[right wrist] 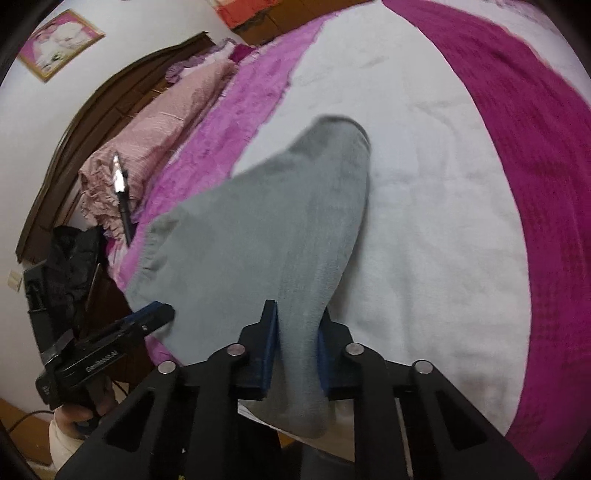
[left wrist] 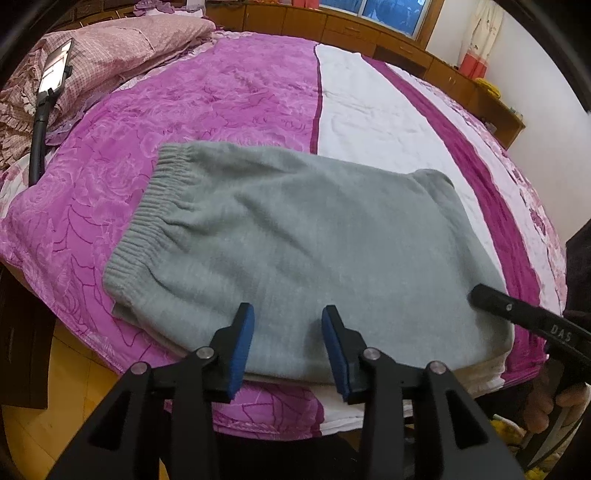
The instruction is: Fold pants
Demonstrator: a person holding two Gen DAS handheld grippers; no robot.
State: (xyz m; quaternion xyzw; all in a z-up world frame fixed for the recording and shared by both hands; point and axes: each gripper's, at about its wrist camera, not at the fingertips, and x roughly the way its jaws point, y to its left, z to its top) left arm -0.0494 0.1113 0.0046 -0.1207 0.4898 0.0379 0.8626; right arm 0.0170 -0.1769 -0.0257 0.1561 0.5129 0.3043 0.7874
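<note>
Pants [left wrist: 306,240] on purple blanket [left wrist: 229,96]

Both wrist views close over bed [left wrist: 240,92], sharing pants [left wrist: 295,240].

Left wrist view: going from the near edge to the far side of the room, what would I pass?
left gripper → grey pants → white stripe of the bedspread → wooden cabinets → window

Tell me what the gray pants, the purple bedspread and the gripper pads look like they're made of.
Gray pants: soft matte knit, likely fleece or wool blend; ribbed elastic waistband, fuzzy surface.
Purple bedspread: plush, faintly shiny, probably velvety polyester; embossed rose pattern catches light.
Pads on the left gripper: blue, matte, apparently rubber or foam, on black hard plastic fingers.
</note>
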